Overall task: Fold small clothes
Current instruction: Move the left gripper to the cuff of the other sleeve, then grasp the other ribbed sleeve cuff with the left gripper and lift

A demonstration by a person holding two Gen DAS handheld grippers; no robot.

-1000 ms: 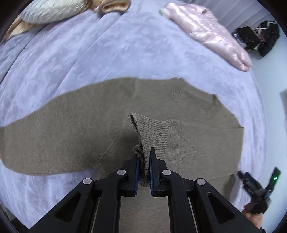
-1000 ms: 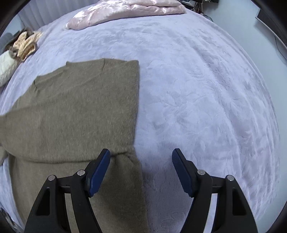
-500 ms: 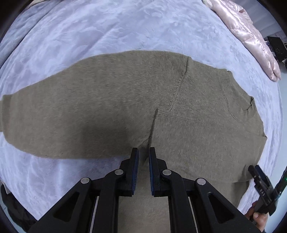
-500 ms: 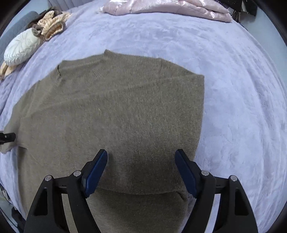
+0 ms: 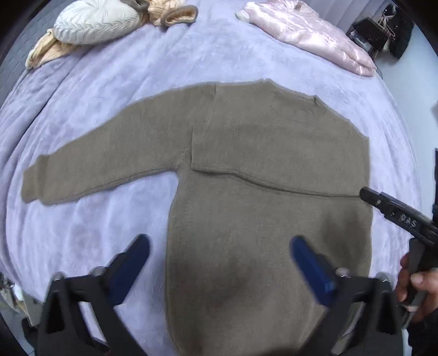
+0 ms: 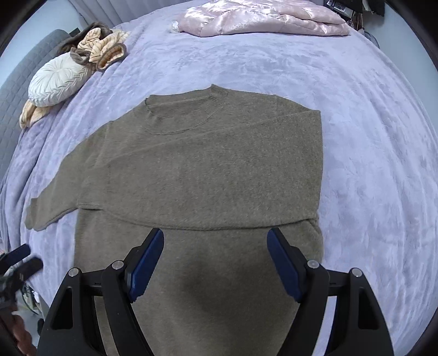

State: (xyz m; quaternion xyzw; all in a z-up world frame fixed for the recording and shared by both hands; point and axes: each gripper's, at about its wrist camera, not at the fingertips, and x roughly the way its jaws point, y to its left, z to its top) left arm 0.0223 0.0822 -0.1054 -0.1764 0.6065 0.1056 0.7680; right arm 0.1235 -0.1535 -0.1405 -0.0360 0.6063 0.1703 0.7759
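An olive knit sweater (image 5: 260, 169) (image 6: 208, 169) lies flat on the lilac bedspread. One sleeve is folded across its chest, leaving a straight edge along the sweater's right side; the other sleeve (image 5: 90, 164) stretches out to the left. My left gripper (image 5: 219, 260) hovers open above the sweater's lower body, holding nothing. The right gripper (image 6: 215, 260) is open too, over the lower body just below the folded sleeve's edge. In the left wrist view the right gripper (image 5: 394, 210) shows at the right edge, held by a hand (image 5: 418, 287).
A pink satin garment (image 5: 309, 30) (image 6: 260, 19) lies at the bed's far side. A white round cushion (image 5: 95, 22) (image 6: 60, 79) and a beige plush item (image 6: 104, 49) sit at the far left. Dark equipment (image 5: 380, 32) stands off the bed's far right corner.
My left gripper has let go of the sleeve cuff, opened wide and pulled back. The sleeve now lies folded across the chest. The right gripper has shifted over the sweater's body.
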